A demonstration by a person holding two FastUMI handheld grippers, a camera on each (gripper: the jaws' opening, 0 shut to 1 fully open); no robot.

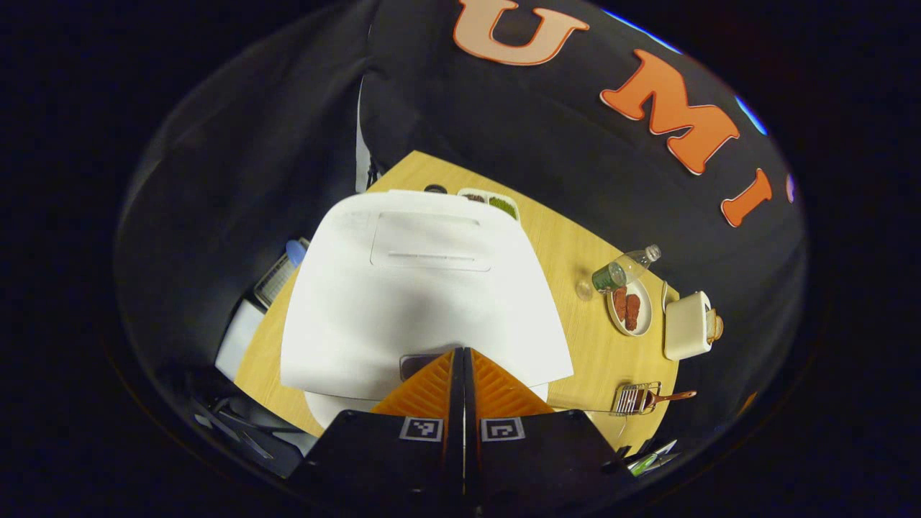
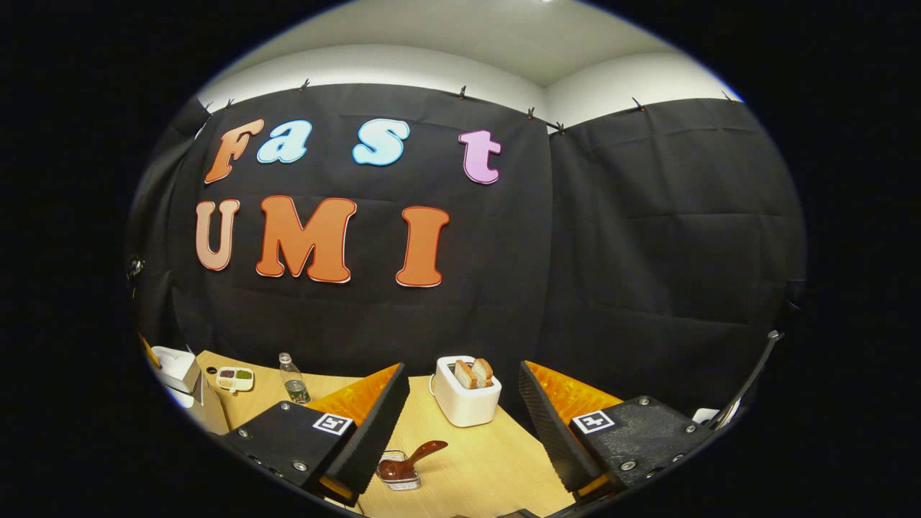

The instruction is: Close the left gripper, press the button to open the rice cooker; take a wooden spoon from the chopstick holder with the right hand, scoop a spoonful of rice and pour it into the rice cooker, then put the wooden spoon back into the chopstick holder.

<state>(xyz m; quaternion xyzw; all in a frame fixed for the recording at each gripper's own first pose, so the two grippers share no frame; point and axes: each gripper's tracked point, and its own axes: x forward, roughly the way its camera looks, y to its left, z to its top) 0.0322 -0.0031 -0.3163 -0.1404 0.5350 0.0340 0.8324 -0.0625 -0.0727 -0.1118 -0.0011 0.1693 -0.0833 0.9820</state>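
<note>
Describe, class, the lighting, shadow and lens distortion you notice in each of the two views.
Left gripper view: the white rice cooker lid is bright, nearly washed out, with a soft grey shadow across its near half above the shut left hand-held gripper; the table edge bows. Right gripper view: even light, the wall's top edge curving from the fisheye, and the toaster sharp.

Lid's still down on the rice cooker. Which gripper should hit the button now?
Left. The left gripper is shut with its tips at the rice cooker's front button. The right gripper is open, facing the toaster.
</note>
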